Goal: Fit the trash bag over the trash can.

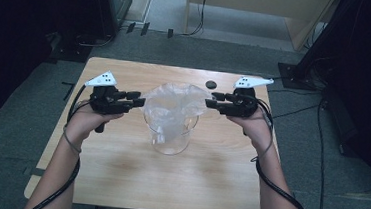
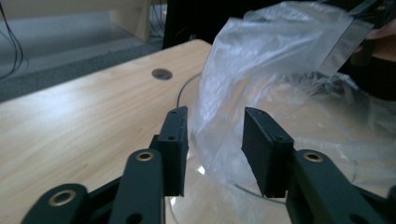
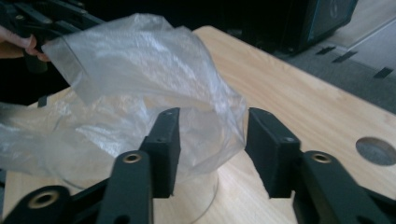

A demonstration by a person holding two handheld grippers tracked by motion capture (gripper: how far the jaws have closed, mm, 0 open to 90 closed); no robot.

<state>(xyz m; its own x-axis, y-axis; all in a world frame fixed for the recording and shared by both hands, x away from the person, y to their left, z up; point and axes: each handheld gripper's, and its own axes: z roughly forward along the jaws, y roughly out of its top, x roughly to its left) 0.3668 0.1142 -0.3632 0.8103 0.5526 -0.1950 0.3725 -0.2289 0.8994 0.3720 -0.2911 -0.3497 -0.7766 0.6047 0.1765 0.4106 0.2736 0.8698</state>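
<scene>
- a clear plastic bag (image 1: 173,106) is sitting in a clear glass jar (image 1: 171,133) near the middle of the wooden table (image 1: 118,169), its loose top billowing up over the rim.
- in the left gripper view the bag (image 2: 261,84) is rising right in front of my jaws, with a fold of film lying in the gap between them; the jar's rim (image 2: 187,88) is curving just behind it.
- i am holding the left gripper (image 1: 136,100) at the bag's left edge; its jaws are standing apart and the pads are not pressing the film.
- in the right gripper view the bag (image 3: 140,79) is bulging toward me, its edge hanging between the two black jaws above the jar (image 3: 205,196).
- i am holding the right gripper (image 1: 211,100) at the bag's right edge; its jaws are also parted, clamping nothing.
- a small dark round hole (image 1: 210,84) is showing in the tabletop just beyond the right gripper, well clear of the jar.
- both cables are trailing back along my forearms toward the near edge.
</scene>
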